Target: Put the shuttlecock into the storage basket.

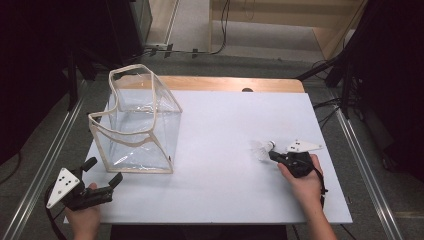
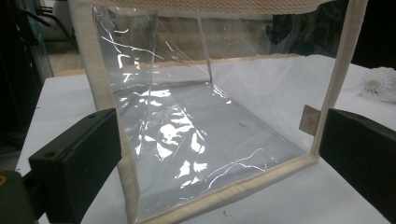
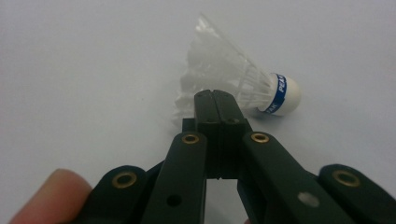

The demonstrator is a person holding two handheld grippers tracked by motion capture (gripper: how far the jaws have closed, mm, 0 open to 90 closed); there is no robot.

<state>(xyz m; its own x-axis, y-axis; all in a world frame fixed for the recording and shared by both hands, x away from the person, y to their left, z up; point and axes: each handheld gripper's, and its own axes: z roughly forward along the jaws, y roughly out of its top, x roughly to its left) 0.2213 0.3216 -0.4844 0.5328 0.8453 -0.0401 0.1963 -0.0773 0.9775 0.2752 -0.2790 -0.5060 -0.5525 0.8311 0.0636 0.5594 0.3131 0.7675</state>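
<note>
a clear plastic bag (image 1: pixel 137 125) with cream fabric trim stands upright on the white tabletop (image 1: pixel 220 170) near its left edge, its mouth open at the top; through the transparent walls nothing shows inside but glare and creases, and in the left gripper view a small tan tag sits on its right-hand seam. a white shuttlecock (image 1: pixel 263 149) lies on its side toward the right edge of the tabletop, well apart from the bag, its feather skirt pointing left in the high view and its cork, ringed by a blue band, pointing right. the right gripper (image 1: pixel 272 154) is held low just beside the shuttlecock, its jaws pressed together with nothing between them; in the right gripper view the tips sit at the feather skirt, and i cannot tell whether they touch it. the left gripper (image 1: pixel 102 172) rests at the near left corner of the tabletop, its jaws spread wide on either side of the bag's near face, not pressing on it. open white surface lies between bag and shuttlecock.
</note>
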